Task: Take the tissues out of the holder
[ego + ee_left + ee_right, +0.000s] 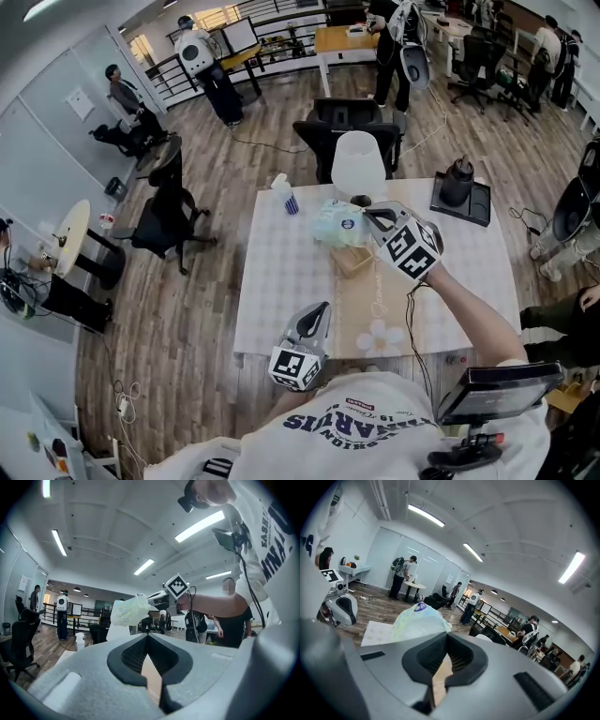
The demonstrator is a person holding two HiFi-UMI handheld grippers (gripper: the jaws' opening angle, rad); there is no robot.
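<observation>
A pale green plastic tissue pack (pixel 336 225) hangs above the white table (pixel 281 281), clear of the small wooden holder (pixel 352 261) just below it. My right gripper (pixel 369 217) is shut on the pack's near edge. From the right gripper view the pack (pixel 417 620) bulges just beyond the closed jaw tips (pixel 446 635). The left gripper view shows the pack (pixel 130 611) up in the air, held by the right gripper (pixel 159 599). My left gripper (pixel 319 314) rests at the table's front edge, shut and empty, with its tips (pixel 147 637) together.
A beige mat (pixel 375 314) with a flower print lies under the holder. Along the table's back stand a white lamp (pixel 358 164), a spray bottle (pixel 285 197) and a black bottle on a black tray (pixel 459 187). A black office chair (pixel 347 122) stands behind the table.
</observation>
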